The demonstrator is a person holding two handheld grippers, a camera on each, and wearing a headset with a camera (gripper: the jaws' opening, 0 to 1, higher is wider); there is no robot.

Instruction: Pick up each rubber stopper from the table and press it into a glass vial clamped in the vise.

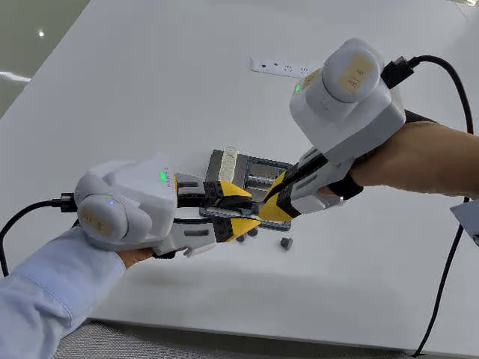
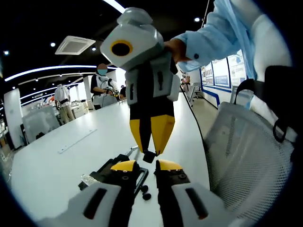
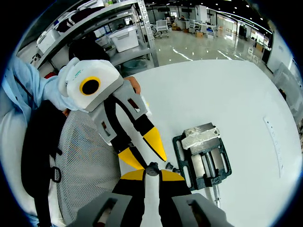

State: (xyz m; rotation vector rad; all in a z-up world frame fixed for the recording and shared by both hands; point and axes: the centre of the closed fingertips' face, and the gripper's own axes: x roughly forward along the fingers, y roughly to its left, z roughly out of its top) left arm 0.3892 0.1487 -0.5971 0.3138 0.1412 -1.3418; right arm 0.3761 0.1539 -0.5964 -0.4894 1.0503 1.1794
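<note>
While tip to tip, right tool (image 3: 152,175) tight on a stopper (image 3: 151,168), left tool (image 2: 147,166) ajar

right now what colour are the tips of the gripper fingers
Yellow. The fingers show it best in the head view.

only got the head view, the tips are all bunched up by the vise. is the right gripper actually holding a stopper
observer: yes, in the right gripper view the right gripper is shut on a grey stopper at its tips.
operator: ok and is the left gripper on it too
observer: no, in the left gripper view the left gripper is open, and the stopper sits just beyond its tips, not between them.
</note>
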